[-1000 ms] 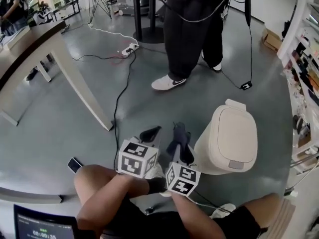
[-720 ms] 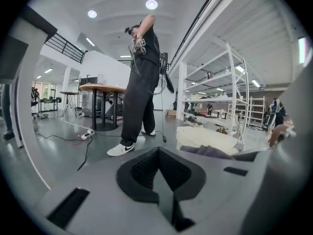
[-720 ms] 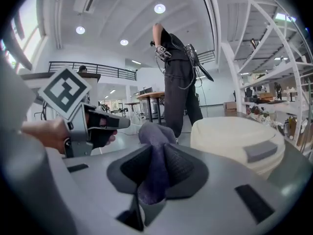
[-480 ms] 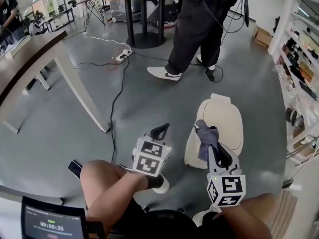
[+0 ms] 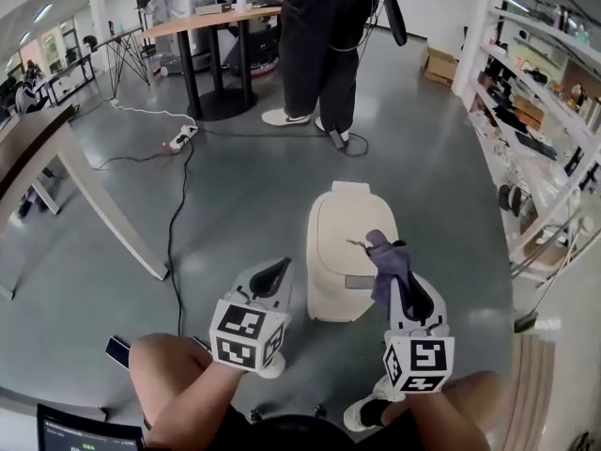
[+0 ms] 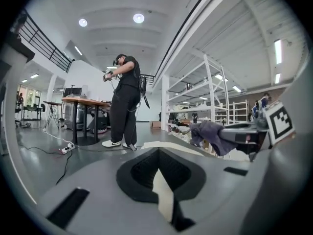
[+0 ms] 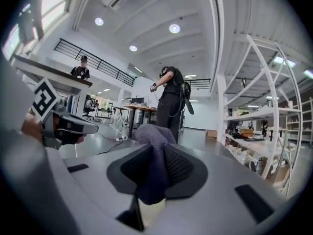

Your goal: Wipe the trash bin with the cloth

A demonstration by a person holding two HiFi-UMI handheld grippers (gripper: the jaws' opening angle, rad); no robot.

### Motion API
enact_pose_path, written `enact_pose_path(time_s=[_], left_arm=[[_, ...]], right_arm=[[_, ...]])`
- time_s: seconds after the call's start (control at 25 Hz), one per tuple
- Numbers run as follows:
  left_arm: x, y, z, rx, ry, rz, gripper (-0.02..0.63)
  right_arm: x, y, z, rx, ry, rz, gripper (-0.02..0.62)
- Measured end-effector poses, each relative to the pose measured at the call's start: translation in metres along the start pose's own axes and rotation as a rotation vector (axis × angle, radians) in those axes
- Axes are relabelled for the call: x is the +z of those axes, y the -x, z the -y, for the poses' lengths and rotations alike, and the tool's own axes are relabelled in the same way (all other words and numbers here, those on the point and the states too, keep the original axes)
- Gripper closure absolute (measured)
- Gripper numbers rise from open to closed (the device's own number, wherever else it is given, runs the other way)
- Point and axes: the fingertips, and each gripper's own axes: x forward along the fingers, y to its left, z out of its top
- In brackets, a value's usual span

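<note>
The cream trash bin (image 5: pixel 336 238) stands on the grey floor with its lid closed, straight ahead of my knees. A purple-grey cloth (image 5: pixel 385 259) hangs from my right gripper (image 5: pixel 394 275), which is shut on it above the bin's near right corner. The cloth (image 7: pixel 152 173) bulges out between the black pads in the right gripper view. My left gripper (image 5: pixel 279 271) hovers just left of the bin, shut, with nothing in it. In the left gripper view the closed left gripper (image 6: pixel 158 154) points past the bin's lid edge (image 6: pixel 168 145), and the cloth (image 6: pixel 209 132) shows at the right.
A person in black trousers (image 5: pixel 319 45) stands beyond the bin by a round-based table (image 5: pixel 211 59). A power strip (image 5: pixel 178 139) and cables lie on the floor at left. Shelving (image 5: pixel 540 111) lines the right side. A slanted table leg (image 5: pixel 108 209) and a phone (image 5: pixel 117 350) are at left.
My right gripper carried the cloth from the bin's left side across to its near right corner. The view swung, so the bin now sits between both grippers. The left gripper stayed shut.
</note>
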Motion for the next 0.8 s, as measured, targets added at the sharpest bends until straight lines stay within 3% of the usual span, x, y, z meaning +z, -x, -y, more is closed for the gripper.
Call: enact_pose_path(time_s=[0.16, 0.28, 0.4, 0.8], left_arm=[[0.026, 0.007, 0.027, -0.027, -0.01, 0.068, 0.609], [0.036, 0.02, 0.035, -0.035, -0.016, 0.097, 0.609], [0.036, 0.024, 0.045, -0.039, -0.021, 0.106, 0.609], [0.034, 0.031, 0.053, -0.05, -0.033, 0.101, 0.609]], right_arm=[[-0.005, 0.012, 0.019, -0.027, -0.082, -0.012, 0.515], [0.002, 0.013, 0.012, 0.0, -0.072, 0.011, 0.515], [0.005, 0.014, 0.011, -0.002, -0.029, 0.02, 0.515], [0.008, 0.029, 0.01, -0.033, -0.076, 0.075, 0.518]])
